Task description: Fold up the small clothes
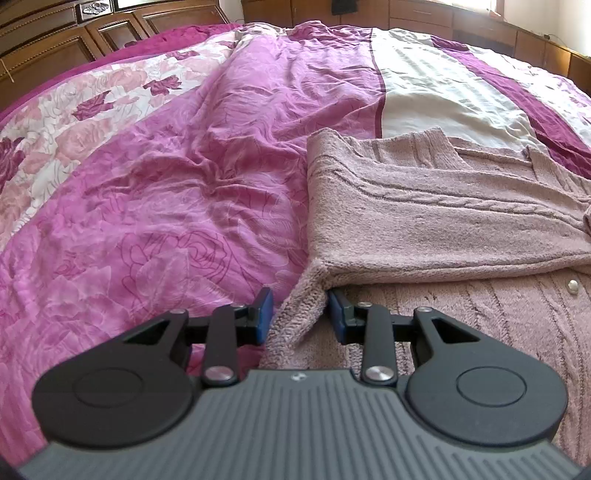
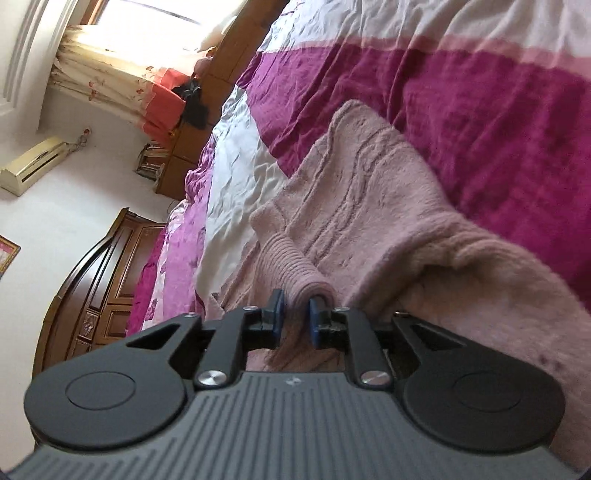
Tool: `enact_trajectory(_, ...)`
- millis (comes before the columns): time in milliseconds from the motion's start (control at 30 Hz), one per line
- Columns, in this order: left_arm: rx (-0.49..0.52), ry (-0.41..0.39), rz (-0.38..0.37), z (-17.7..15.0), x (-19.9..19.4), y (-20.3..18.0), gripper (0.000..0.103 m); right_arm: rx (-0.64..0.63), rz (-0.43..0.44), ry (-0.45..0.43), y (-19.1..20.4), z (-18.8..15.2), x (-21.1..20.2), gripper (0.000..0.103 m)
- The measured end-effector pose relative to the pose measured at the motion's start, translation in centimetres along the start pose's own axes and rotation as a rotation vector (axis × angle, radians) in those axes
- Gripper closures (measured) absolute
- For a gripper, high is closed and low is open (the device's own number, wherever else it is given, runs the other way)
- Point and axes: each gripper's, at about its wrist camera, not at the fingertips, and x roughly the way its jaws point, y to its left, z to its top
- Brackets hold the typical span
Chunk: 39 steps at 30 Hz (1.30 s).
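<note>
left gripper (image 1: 301, 314) jaws apart, straddling cardigan (image 1: 424, 206) corner, not pinching | right gripper (image 2: 295, 321) clamped on ribbed cuff (image 2: 291, 266) | cardigan part-folded on bedspread (image 1: 166, 192), toward its right edge

"What was the room like?"

"There was a big bed with a pink and purple bed cover (image 1: 166, 206). It had flowers on it and a white stripe (image 1: 436, 88). It was all crinkly."

"What was behind it?"

"A dark brown wooden headboard (image 1: 55, 40) and brown drawers (image 1: 424, 14) by the wall."

"Was there a window?"

"Yes, a bright window (image 2: 155, 22) with a cream and orange curtain (image 2: 122, 85). Lots of light came in. The wall (image 2: 74, 206) was white, with an air conditioner (image 2: 33, 166) on it and a brown wooden door (image 2: 99, 284)."
</note>
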Motion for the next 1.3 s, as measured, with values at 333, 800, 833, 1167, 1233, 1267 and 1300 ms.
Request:
enact_trajectory(333,-0.004,0.0,0.002,0.0,-0.1,0.0,0.068,-0.693,-0.224,-0.127,7.5,-3.2,-3.1,0.04)
enact_trajectory(800,-0.007,0.0,-0.001,0.1,-0.3,0.2,0.069,-1.286,-0.359,-0.093,9.7,-8.8,2.4,0.06)
enact_trajectory(833,-0.008,0.0,-0.002,0.1,-0.3,0.2,0.069,-1.292,-0.372,-0.088,9.6,-8.6,2.7,0.073)
enact_trajectory(1167,0.003,0.0,0.003,0.1,-0.1,0.0,0.068,-0.868,-0.285,-0.185,9.0,-2.1,-1.1,0.093)
enact_trajectory(1233,0.003,0.0,0.003,0.1,-0.1,0.0,0.068,-0.77,-0.306,-0.183,8.0,-0.4,-1.2,0.093)
enact_trajectory(1267,0.002,0.0,0.004,0.1,-0.1,0.0,0.068,-0.72,-0.319,-0.179,7.4,0.3,-1.2,0.093)
enact_trajectory(1300,0.002,0.0,0.004,0.1,-0.1,0.0,0.068,-0.676,-0.334,-0.174,6.6,1.0,-1.0,0.093)
